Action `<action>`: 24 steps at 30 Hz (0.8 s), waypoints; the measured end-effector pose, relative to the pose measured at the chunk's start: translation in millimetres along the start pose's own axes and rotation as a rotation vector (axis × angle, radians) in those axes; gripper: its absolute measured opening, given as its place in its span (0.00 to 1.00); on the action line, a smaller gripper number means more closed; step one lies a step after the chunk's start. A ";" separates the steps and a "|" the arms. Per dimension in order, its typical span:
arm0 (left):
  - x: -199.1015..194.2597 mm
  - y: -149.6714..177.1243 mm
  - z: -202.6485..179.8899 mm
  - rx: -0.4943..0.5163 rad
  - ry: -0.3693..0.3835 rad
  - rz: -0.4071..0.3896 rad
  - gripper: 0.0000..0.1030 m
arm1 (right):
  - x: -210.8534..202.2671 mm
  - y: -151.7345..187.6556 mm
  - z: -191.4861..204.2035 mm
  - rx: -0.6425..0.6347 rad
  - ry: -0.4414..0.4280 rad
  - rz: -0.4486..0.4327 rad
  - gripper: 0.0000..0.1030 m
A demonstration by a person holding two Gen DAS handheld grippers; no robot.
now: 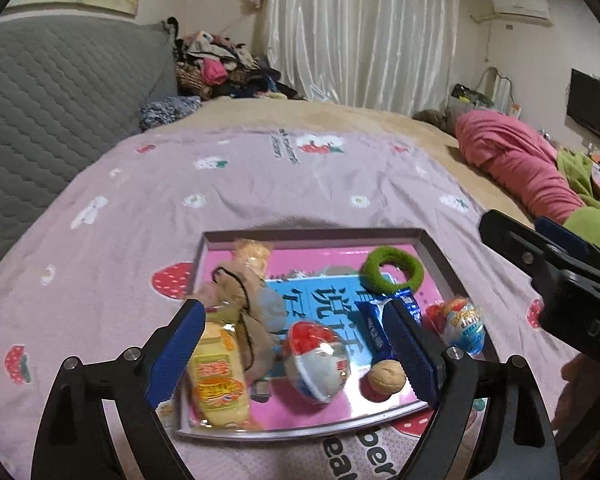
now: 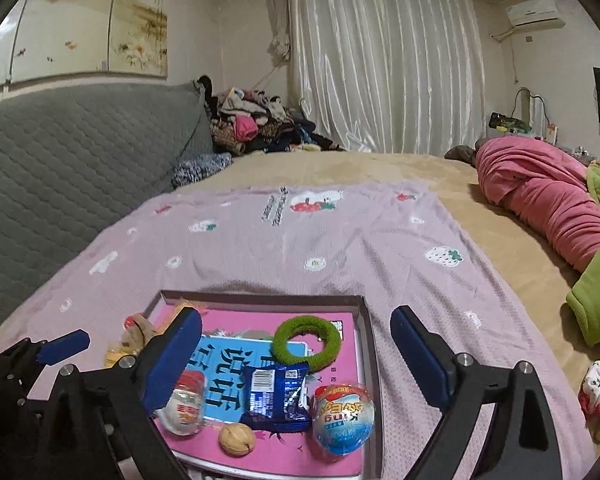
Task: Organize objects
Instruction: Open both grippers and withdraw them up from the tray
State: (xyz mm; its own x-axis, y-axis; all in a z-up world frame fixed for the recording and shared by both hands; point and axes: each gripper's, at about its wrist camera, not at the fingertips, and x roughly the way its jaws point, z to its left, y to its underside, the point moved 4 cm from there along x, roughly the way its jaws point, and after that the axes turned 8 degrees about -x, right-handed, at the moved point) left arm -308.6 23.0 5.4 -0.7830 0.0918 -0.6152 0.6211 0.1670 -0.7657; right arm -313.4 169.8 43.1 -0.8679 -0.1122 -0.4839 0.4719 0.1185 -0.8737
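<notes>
Above the tray [image 1: 440, 256], left gripper [image 1: 296, 344] and right gripper [image 2: 296, 356] both hang spread, empty; judged: lift clear straight up, don't snag the blue packet [image 2: 276, 396].

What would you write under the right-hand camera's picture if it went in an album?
Open right gripper hovering over a shallow tray on a bed, holding a green ring, blue snack packet, walnut and two toy eggs.
</notes>
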 end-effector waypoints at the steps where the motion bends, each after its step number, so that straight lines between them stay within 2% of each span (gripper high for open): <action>1: -4.0 -0.6 0.6 0.000 -0.004 -0.007 0.88 | -3.4 -1.3 1.1 0.000 -0.002 -0.005 0.94; 6: -17.1 -4.0 6.8 -0.008 -0.010 -0.017 0.88 | -20.8 -8.3 2.1 0.001 0.009 -0.029 0.96; 10: -25.1 -2.7 9.0 -0.002 -0.048 -0.016 0.88 | -28.6 -7.2 4.9 -0.012 0.012 -0.015 0.96; 20: -55.2 -6.0 8.9 -0.008 -0.037 -0.023 0.88 | -54.9 3.9 13.6 -0.048 0.014 0.031 0.96; 24: -72.0 -2.4 9.2 0.008 -0.079 -0.029 0.88 | -70.2 0.2 16.7 -0.056 0.016 0.027 0.96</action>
State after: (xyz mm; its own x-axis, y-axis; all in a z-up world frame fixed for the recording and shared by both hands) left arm -253.4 6.9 49.8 -0.7957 0.0094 -0.6056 0.5990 0.1605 -0.7845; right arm -249.8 161.3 76.1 -0.8577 -0.0926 -0.5058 0.4858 0.1767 -0.8560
